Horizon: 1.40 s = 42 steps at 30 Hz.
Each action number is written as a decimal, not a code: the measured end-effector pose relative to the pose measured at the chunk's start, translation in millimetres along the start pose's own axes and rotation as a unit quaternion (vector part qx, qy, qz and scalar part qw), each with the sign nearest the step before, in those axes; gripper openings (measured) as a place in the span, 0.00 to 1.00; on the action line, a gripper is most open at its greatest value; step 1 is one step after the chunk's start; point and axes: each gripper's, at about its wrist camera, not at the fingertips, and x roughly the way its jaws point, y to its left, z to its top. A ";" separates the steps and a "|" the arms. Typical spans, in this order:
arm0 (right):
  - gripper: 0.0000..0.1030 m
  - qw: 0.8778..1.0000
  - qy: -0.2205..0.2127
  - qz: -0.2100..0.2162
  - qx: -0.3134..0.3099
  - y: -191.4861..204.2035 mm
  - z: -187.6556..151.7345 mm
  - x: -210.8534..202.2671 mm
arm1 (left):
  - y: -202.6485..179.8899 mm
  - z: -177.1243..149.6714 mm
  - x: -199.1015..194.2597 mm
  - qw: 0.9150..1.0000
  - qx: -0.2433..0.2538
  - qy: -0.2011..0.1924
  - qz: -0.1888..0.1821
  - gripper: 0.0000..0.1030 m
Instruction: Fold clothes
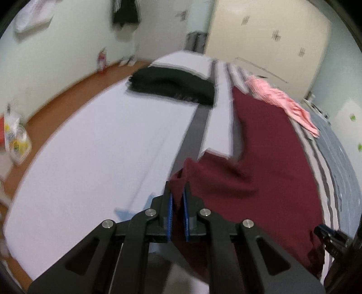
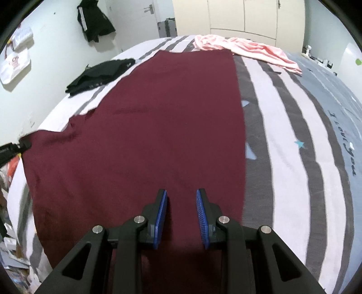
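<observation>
Three garments share the striped bed [image 2: 289, 126]: we pinch a sleeve of the maroon top [image 2: 158, 117], spread flat mid-bed, between the closed fingers of our left gripper [image 1: 178, 203], while our right gripper [image 2: 181, 203] hovers open over its near edge. Toward the bed's far left edge a black garment [image 2: 99, 74] lies apparently folded, a pink one [image 2: 246, 52] rumpled at the far edge, so we judge folding partway done. Wardrobes [image 2: 237, 15] and pale walls [image 2: 52, 52] frame the bedroom.

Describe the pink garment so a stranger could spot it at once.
Start at the striped bed. Beyond the far end of the spread maroon garment, the pink garment lies crumpled. It is the only pale, bunched piece; the black garment sits folded to the left.
</observation>
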 end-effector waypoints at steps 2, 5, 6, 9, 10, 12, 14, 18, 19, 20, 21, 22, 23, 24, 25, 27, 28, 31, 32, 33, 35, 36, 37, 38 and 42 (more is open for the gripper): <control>0.24 1.000 -0.007 0.001 0.000 -3.6 2.1 -11.3 | -27.9 2.7 -15.8 0.999 0.034 -0.014 -0.016 0.06; 0.24 1.000 -0.011 0.006 0.001 -10.8 4.1 -25.9 | -80.8 1.6 -38.9 0.994 0.089 -0.029 -0.049 0.06; 0.24 1.000 -0.012 0.008 0.002 -13.6 4.5 -30.4 | -100.1 -3.5 -40.8 0.992 0.103 -0.027 -0.064 0.06; 0.24 1.000 -0.013 0.013 0.007 -24.2 5.6 -43.4 | -155.7 -24.9 -35.5 0.984 0.140 -0.005 -0.107 0.06; 0.24 1.000 -0.013 0.013 0.008 -28.0 5.4 -46.0 | -172.3 -35.7 -27.1 0.982 0.149 0.010 -0.118 0.06; 0.24 1.000 -0.010 0.013 0.009 -35.4 4.3 -48.6 | -192.2 -56.0 -9.7 0.979 0.160 0.048 -0.120 0.06; 0.24 1.000 -0.008 0.013 0.009 -42.7 3.2 -51.2 | -197.7 -65.9 -9.6 0.977 0.152 0.065 -0.132 0.09; 0.24 1.000 -0.006 0.015 0.010 -51.0 1.8 -51.5 | -197.9 -72.0 -22.1 0.975 0.141 0.074 -0.154 0.21; 0.24 1.000 -0.006 0.017 0.011 -50.6 2.4 -50.5 | -193.0 -71.3 -27.4 0.974 0.137 0.076 -0.161 0.29; 0.24 1.000 -0.007 0.019 0.013 -49.0 3.6 -49.1 | -187.6 -70.7 -32.5 0.974 0.134 0.078 -0.167 0.34; 0.24 1.000 -0.008 0.022 0.015 -47.5 4.8 -47.7 | -180.3 -70.4 -36.6 0.975 0.130 0.076 -0.166 0.35; 0.24 1.000 -0.009 0.026 0.015 -43.4 7.2 -45.7 | -173.0 -69.7 -39.6 0.976 0.126 0.074 -0.163 0.35; 0.24 0.999 -0.011 0.032 0.012 -37.6 10.6 -43.3 | -165.3 -66.9 -36.9 0.978 0.118 0.075 -0.154 0.35; 0.24 0.999 -0.013 0.037 0.010 -31.8 13.9 -40.8 | -157.7 -64.3 -33.8 0.980 0.110 0.076 -0.144 0.35; 0.24 0.999 -0.015 0.042 0.007 -25.9 17.3 -38.4 | -150.4 -62.9 -27.9 0.983 0.107 0.078 -0.130 0.35; 0.24 0.998 -0.019 0.053 0.002 -14.3 24.0 -33.5 | -135.7 -60.7 -16.0 0.986 0.100 0.082 -0.102 0.35; 0.24 0.998 -0.021 0.059 0.000 -8.5 27.3 -31.1 | -128.7 -62.3 -9.3 0.987 0.095 0.087 -0.094 0.35; 0.24 0.997 -0.027 0.075 -0.008 9.0 37.4 -23.8 | -117.3 -80.4 15.5 0.985 0.095 0.122 -0.071 0.35; 0.24 0.996 -0.029 0.080 -0.011 14.9 40.8 -21.4 | -115.7 -89.3 20.7 0.984 0.092 0.134 -0.071 0.35; 0.24 0.996 -0.031 0.086 -0.013 20.7 44.1 -19.0 | -114.7 -97.7 24.9 0.983 0.090 0.144 -0.071 0.35; 0.24 0.995 -0.036 0.094 -0.020 30.9 52.7 -12.1 | -118.3 -108.4 23.8 0.982 0.096 0.145 -0.074 0.35; 0.24 0.994 -0.038 0.097 -0.023 35.9 57.5 -7.5 | -119.0 -110.1 22.7 0.982 0.095 0.143 -0.073 0.35; 0.24 0.994 -0.039 0.099 -0.025 40.2 61.7 -2.3 | -119.8 -111.9 21.6 0.983 0.094 0.142 -0.073 0.35; 0.24 0.994 -0.039 0.102 -0.027 44.0 65.5 3.2 | -120.0 -112.8 20.4 0.983 0.092 0.141 -0.074 0.35; 0.24 0.993 -0.036 0.109 -0.033 56.9 79.2 25.3 | -114.8 -99.3 11.6 0.983 0.061 0.139 -0.105 0.35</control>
